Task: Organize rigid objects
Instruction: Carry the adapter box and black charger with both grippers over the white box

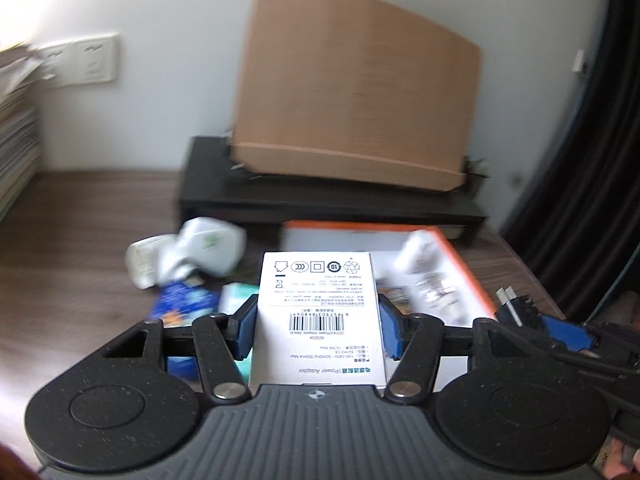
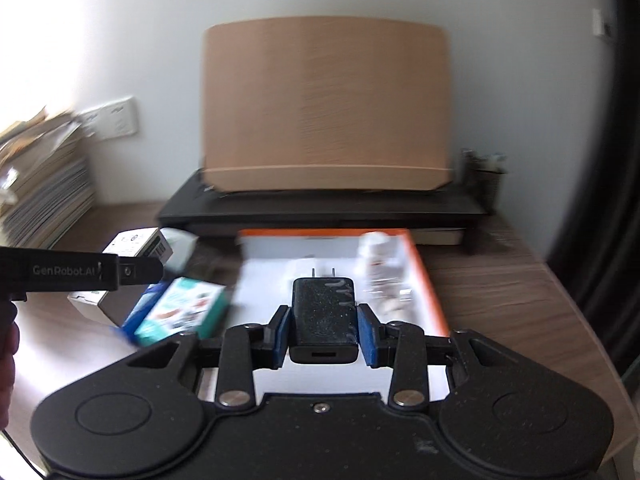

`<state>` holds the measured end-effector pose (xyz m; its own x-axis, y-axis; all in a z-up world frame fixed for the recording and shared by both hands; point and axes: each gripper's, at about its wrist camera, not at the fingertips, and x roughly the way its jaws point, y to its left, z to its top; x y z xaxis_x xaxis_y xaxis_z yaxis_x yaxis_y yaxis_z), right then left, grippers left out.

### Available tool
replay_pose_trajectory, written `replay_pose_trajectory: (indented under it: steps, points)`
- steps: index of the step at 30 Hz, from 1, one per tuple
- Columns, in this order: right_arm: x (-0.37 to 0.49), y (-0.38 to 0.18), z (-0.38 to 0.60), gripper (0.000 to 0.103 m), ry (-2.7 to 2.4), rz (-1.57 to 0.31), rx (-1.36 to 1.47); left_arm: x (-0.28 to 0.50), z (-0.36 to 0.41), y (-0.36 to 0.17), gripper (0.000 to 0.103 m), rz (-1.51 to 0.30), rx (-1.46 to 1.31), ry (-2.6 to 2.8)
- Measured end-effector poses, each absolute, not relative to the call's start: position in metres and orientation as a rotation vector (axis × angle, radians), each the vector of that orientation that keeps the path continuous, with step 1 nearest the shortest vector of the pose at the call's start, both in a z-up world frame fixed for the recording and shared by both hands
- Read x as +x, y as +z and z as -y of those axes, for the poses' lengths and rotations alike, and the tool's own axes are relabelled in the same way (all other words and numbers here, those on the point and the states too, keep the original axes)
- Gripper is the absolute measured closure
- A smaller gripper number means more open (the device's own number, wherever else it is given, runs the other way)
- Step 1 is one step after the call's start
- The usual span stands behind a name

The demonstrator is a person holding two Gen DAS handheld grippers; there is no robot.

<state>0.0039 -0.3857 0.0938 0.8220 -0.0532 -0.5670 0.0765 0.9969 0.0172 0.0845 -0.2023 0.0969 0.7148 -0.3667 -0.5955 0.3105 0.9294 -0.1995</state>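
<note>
My left gripper (image 1: 318, 322) is shut on a white power adapter box (image 1: 318, 280), barcode side up, held above the desk. The same box (image 2: 136, 245) shows at the left of the right wrist view, behind the left gripper's side. My right gripper (image 2: 324, 334) is shut on a black power adapter (image 2: 323, 316), its prongs pointing away, over a white tray with an orange rim (image 2: 426, 280). In the left wrist view the black adapter's prongs (image 1: 510, 300) poke in at the right, beside the tray's rim (image 1: 466, 272).
A white bottle (image 2: 376, 258) lies in the tray. A teal box (image 2: 182, 312), a blue box (image 2: 138, 314) and blurred white packages (image 1: 208, 250) lie left of it. Behind stands a black riser (image 2: 320, 208) bearing a wooden board (image 2: 320, 108). Stacked papers (image 2: 40, 184) sit far left.
</note>
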Motion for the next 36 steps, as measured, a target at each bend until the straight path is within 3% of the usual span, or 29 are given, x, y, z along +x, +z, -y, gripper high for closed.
replay_pose_trajectory:
  steps: [11,36]
  points:
    - [-0.001,0.089,0.445,0.06,-0.052,-0.607,0.087,0.076,0.264,0.076,0.044,-0.727,-0.046,-0.379]
    - [0.035,0.067,0.466,0.06,0.088,-0.649,0.09,0.078,0.29,0.061,0.044,-0.786,-0.05,-0.245]
